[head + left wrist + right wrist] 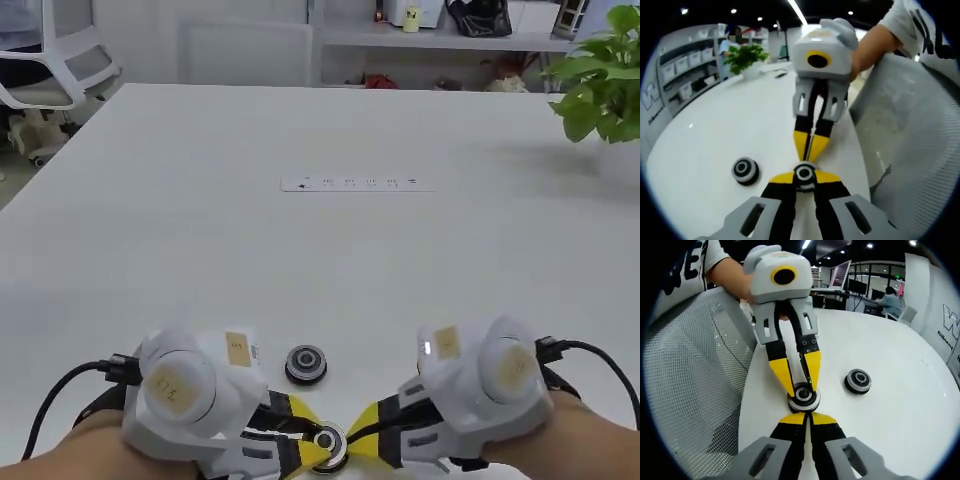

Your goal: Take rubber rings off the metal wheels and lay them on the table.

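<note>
The left gripper (804, 178) is clamping a metal wheel (804, 396) at the head view's bottom centre, bore facing up. The right gripper (810, 418), jaws pressed together, is touching its rim. A second wheel (305, 364) is lying flat nearby, wearing its rubber ring (858, 391).

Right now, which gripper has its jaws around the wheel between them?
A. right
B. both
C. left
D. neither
C: the left gripper has one jaw on either side of the wheel, while the right gripper has its jaws shut together, with the tips at the wheel's rim.
</note>
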`<state>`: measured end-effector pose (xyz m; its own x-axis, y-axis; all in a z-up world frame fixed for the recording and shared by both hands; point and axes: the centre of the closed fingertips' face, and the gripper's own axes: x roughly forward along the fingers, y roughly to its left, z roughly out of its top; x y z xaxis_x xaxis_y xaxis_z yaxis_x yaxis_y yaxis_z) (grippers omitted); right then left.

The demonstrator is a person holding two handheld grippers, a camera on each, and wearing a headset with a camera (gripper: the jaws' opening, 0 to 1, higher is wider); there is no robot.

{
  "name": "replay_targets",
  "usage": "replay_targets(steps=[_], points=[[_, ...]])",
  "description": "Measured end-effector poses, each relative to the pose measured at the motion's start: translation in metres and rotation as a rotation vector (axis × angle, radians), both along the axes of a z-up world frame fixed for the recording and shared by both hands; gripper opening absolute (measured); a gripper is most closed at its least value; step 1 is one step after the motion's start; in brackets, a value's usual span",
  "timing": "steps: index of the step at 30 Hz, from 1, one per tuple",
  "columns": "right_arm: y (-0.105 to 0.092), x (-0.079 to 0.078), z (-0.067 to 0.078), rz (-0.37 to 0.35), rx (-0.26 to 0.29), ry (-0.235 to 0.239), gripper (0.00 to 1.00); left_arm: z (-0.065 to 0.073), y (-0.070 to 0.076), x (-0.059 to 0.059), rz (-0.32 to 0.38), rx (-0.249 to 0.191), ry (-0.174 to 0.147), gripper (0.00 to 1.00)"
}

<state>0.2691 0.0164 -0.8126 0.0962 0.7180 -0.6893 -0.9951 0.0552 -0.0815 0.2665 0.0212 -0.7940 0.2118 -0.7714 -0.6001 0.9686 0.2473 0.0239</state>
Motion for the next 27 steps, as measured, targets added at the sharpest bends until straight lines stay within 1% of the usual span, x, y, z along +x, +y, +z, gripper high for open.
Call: replay_targets(steps=[1,3,6,8,10,11,12,13,14,15,18,20,27], points=[[0.001,-0.002,0.000,0.011,0.003,0.001,0.00,0.000,0.000,0.000,0.000,0.000,0.000,0.13],[0.000,-0.001,0.002,0.013,-0.005,-0.015,0.00,0.000,0.000,0.000,0.000,0.001,-0.001,0.13],[-0.001,0.000,0.002,0.001,-0.002,0.000,0.00,0.000,0.000,0.000,0.000,0.002,-0.002,0.13],[-0.001,0.001,0.003,-0.032,0.013,0.043,0.00,0.000,0.000,0.000,0.001,0.004,-0.002,0.13],[-0.001,0.002,0.003,-0.083,0.040,0.107,0.00,0.000,0.000,0.000,0.001,0.004,-0.002,0.13],[-0.002,0.003,0.004,-0.128,0.068,0.163,0.00,0.000,0.000,0.000,0.001,0.005,-0.002,0.13],[-0.003,0.003,0.004,-0.153,0.073,0.192,0.00,0.000,0.000,0.000,0.002,0.005,-0.002,0.13],[-0.004,0.005,0.005,-0.184,0.099,0.234,0.00,0.000,0.000,0.000,0.002,0.005,-0.002,0.13],[-0.003,0.007,0.006,-0.204,0.121,0.262,0.00,0.000,0.000,0.000,0.002,0.004,-0.002,0.13],[-0.004,0.007,0.006,-0.234,0.137,0.299,0.00,0.000,0.000,0.000,0.002,0.004,-0.002,0.13],[-0.004,0.009,0.007,-0.285,0.175,0.366,0.00,0.000,0.000,0.000,0.004,0.005,-0.001,0.13],[-0.003,0.011,0.011,-0.310,0.211,0.398,0.00,0.000,0.000,0.000,0.005,0.006,-0.001,0.13],[-0.003,0.012,0.013,-0.345,0.253,0.449,0.00,0.000,-0.001,0.000,0.012,0.006,0.005,0.13]])
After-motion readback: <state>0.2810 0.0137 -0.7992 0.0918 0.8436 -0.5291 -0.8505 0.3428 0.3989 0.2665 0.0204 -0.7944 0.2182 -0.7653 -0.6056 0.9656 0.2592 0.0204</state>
